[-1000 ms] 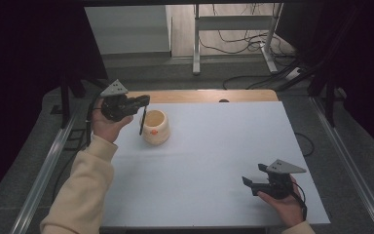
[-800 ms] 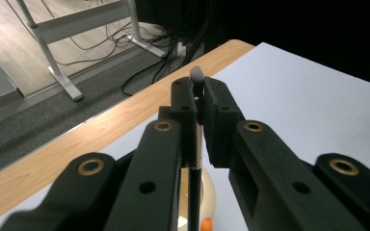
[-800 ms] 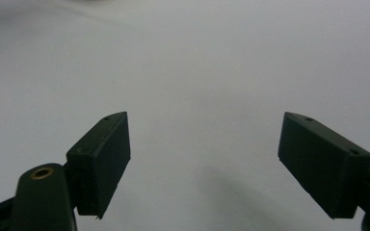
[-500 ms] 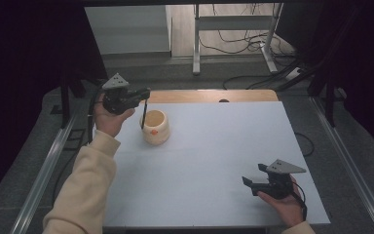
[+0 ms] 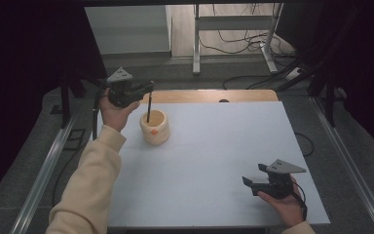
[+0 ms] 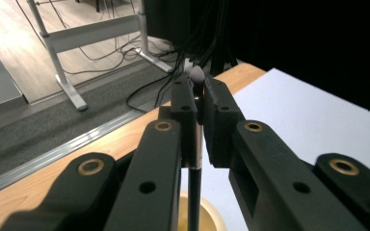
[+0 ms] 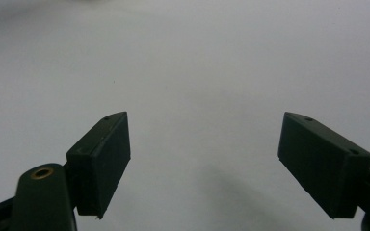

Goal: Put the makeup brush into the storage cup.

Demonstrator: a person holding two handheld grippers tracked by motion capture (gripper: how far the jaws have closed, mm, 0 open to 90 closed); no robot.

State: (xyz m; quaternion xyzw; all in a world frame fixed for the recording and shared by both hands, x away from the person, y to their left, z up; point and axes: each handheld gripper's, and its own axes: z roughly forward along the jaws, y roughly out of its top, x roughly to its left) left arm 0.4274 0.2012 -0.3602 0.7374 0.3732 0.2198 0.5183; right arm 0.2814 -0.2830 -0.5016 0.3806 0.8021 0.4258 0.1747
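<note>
White table (image 5: 214, 161): cup (image 5: 155, 127) beneath brush (image 5: 148, 108), clamped in left tool (image 5: 146, 89).

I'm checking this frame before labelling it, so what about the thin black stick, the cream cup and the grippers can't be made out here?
- Lower end of the thin black stick: left gripper view, cut off by the bottom edge; high view, too small where it meets the cream cup.
- Cup's inside: high view, too small; left gripper view, hidden behind the left gripper.
- Orange mark on the cup: high view, too small.
- Right gripper: the white table is blurred.
</note>
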